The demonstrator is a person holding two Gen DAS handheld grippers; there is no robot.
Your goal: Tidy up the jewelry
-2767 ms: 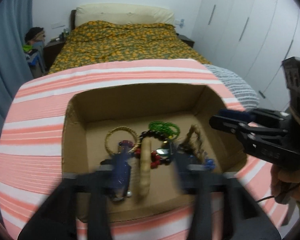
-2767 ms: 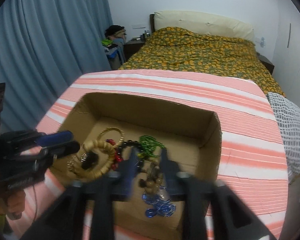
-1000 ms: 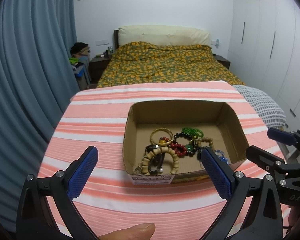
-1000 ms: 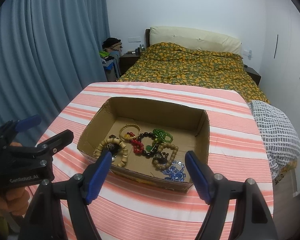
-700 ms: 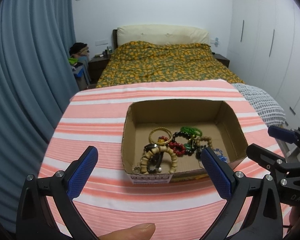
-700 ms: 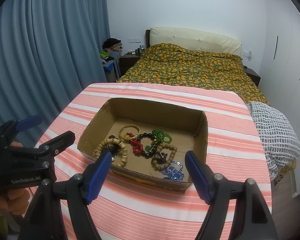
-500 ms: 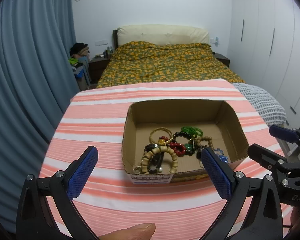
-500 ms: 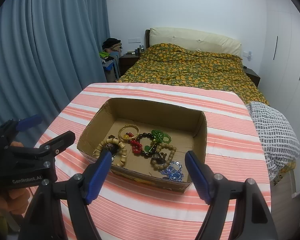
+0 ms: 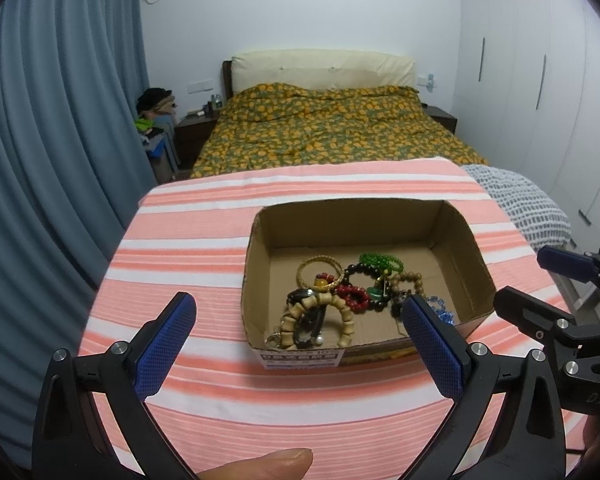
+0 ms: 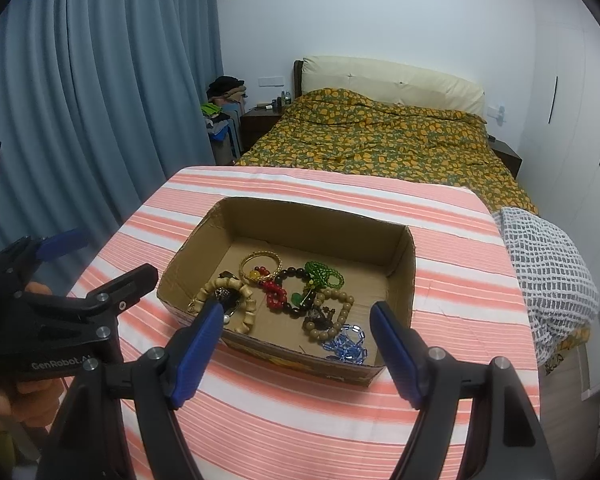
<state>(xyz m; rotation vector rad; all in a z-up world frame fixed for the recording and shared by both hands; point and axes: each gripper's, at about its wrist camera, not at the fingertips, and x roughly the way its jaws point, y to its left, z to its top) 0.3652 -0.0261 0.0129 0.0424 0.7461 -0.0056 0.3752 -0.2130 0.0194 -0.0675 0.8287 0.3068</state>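
Note:
An open cardboard box sits on the striped table. Inside lie several bracelets: a gold bangle, a wooden bead bracelet, red beads, green beads, dark beads, tan beads and blue beads. My left gripper is open and empty, held back from the box's near side. My right gripper is open and empty, in front of the box.
The table wears a pink and white striped cloth. A bed with an orange-patterned cover stands behind it. Blue curtains hang at the left. A grey checked cloth hangs off the right. White wardrobes stand at the right.
Both grippers have pulled back out of the box and opened wide since 2.8 s ago. Over the last second they have barely moved.

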